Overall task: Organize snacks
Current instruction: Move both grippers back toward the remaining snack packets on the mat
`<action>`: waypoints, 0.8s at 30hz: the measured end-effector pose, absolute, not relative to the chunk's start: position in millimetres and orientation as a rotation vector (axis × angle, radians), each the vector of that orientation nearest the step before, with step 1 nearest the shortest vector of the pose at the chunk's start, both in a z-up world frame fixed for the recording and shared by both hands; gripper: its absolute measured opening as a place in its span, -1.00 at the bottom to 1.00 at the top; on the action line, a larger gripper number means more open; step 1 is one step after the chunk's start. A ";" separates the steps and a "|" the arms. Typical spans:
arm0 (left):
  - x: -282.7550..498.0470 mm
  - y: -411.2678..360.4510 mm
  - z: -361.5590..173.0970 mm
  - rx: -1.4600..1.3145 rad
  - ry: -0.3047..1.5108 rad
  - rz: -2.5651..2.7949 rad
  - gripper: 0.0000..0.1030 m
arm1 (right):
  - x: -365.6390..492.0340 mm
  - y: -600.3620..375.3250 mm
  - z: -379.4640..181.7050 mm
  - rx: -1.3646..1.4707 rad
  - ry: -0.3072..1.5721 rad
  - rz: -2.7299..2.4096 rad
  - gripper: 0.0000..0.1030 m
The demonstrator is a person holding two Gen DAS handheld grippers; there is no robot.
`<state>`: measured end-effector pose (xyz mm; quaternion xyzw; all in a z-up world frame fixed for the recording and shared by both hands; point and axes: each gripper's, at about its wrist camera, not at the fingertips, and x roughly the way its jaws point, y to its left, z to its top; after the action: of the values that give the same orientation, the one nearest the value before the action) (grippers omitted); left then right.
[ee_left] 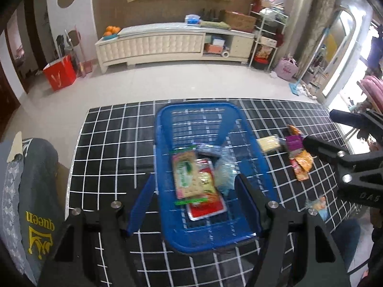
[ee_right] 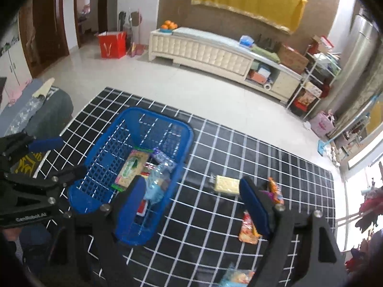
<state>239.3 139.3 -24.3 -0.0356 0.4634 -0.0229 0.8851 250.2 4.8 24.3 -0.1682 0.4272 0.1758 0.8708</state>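
A blue plastic basket [ee_left: 158, 143] [ee_right: 153, 114] stands on a black cloth with a white grid [ee_left: 107, 143] [ee_right: 239, 148]. Inside it lie a green-and-pink cracker pack [ee_left: 185, 174] [ee_right: 131, 167], a red pack [ee_left: 208, 205], a clear bag [ee_left: 223, 172] [ee_right: 155, 184] and a purple pack [ee_left: 210, 149]. On the cloth to its right lie a pale yellow cracker pack [ee_left: 268, 143] [ee_right: 227, 184] and orange packets [ee_left: 302, 165] [ee_right: 247, 229]. My left gripper [ee_left: 195, 201] [ee_right: 74, 154] hangs open and empty above the basket. My right gripper [ee_right: 191, 198] [ee_left: 319, 126] is open and empty over the basket's right side.
Another packet [ee_right: 237, 277] [ee_left: 319, 205] lies near the cloth's front right. A grey cushion printed "queen" [ee_left: 36, 191] [ee_right: 47, 112] sits at the table's left end. Beyond the table are pale floor, a cream cabinet [ee_left: 153, 45] and a red bag [ee_left: 61, 74].
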 end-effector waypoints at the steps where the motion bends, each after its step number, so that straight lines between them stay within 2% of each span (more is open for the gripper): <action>1: 236.2 131.6 -20.3 -0.068 0.958 -0.054 0.30 | 246.0 -4.4 29.6 -0.343 0.885 0.362 0.63; 10: 221.7 62.6 -2.0 -0.020 0.937 -0.119 0.30 | 228.5 -76.7 43.2 -0.292 0.876 0.294 0.63; 24: 244.1 -54.0 -23.8 0.078 1.004 -0.205 0.37 | 238.2 -182.9 16.7 -0.157 0.925 0.222 0.63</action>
<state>244.1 -54.0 -23.8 0.0373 0.4803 -0.0979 0.8708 238.2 -182.9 16.7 -0.0757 0.4449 0.1065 0.8860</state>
